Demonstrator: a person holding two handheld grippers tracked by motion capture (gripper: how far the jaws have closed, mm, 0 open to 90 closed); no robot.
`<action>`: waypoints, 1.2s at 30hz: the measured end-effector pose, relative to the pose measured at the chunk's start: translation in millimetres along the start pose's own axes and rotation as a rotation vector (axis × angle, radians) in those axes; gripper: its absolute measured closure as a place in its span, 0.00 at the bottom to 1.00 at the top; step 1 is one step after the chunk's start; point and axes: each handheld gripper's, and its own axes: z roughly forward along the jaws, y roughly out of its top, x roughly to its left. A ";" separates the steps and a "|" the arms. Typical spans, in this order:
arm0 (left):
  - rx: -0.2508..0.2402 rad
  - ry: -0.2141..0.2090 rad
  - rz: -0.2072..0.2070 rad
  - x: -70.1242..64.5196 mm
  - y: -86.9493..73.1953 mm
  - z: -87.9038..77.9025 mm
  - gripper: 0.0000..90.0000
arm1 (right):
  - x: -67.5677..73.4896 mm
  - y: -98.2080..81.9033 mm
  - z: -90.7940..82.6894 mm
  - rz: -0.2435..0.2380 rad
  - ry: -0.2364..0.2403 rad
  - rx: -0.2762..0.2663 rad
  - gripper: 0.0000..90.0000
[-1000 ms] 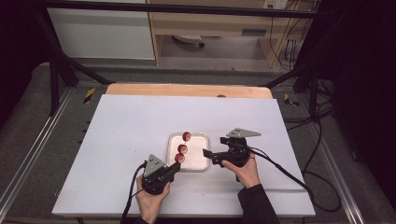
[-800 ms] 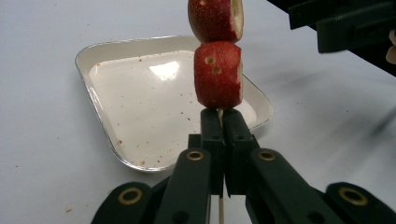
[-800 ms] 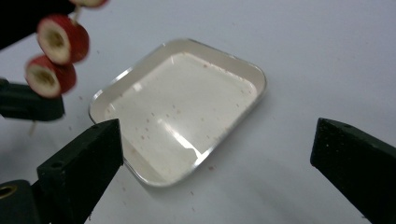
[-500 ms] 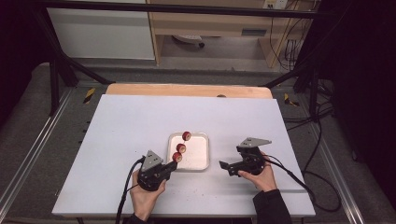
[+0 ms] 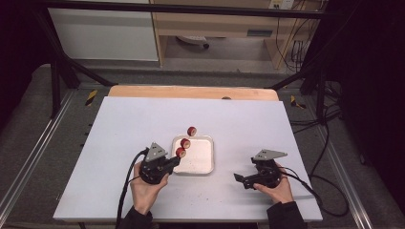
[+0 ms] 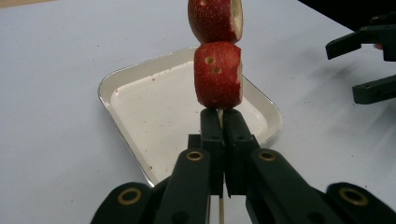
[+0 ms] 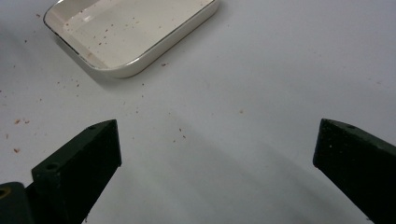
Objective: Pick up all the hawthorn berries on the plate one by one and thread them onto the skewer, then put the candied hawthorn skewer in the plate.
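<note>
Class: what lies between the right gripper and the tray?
Nothing but bare table with a few red crumbs, seen in the right gripper view between the right gripper and the tray.

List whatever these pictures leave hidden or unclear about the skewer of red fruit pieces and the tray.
- Skewer, left gripper view: its stick is mostly covered by the shut left gripper and the fruit pieces.
- Top fruit piece, left gripper view: cut by the upper edge.
- Tray, right gripper view: far side cut by the upper edge.
- Skewer stick, high view: too thin to see.
</note>
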 end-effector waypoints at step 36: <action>0.269 0.061 0.031 4.6 10.7 71.8 0.98 | -0.6 -14.3 -10.9 -0.001 0.000 0.000 0.01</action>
